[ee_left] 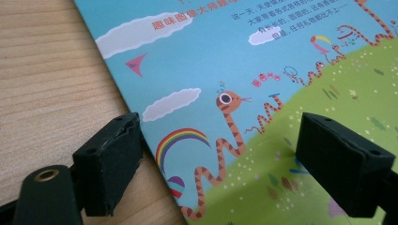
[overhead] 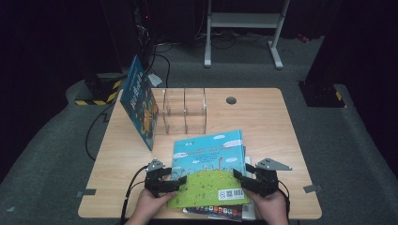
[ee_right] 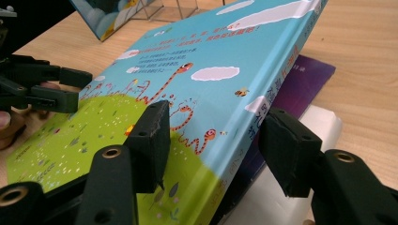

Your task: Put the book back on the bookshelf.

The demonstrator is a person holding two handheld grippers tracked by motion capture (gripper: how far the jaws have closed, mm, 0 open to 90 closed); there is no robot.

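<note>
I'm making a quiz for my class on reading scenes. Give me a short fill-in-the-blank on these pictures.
1. The top book lies on a ____ of other books.
2. A second blue book leans against the clear ____ at the table's far side.
3. The left hand-held gripper and the right hand-held gripper straddle opposite edges of the top book with their jaws ____.

Missing words: stack; rack; open

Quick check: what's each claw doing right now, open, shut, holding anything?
Left claw: open, jaws astride the left edge of the blue-and-green picture book, not clamped.
Right claw: open, jaws astride the book's spine edge, not clamped.
</note>
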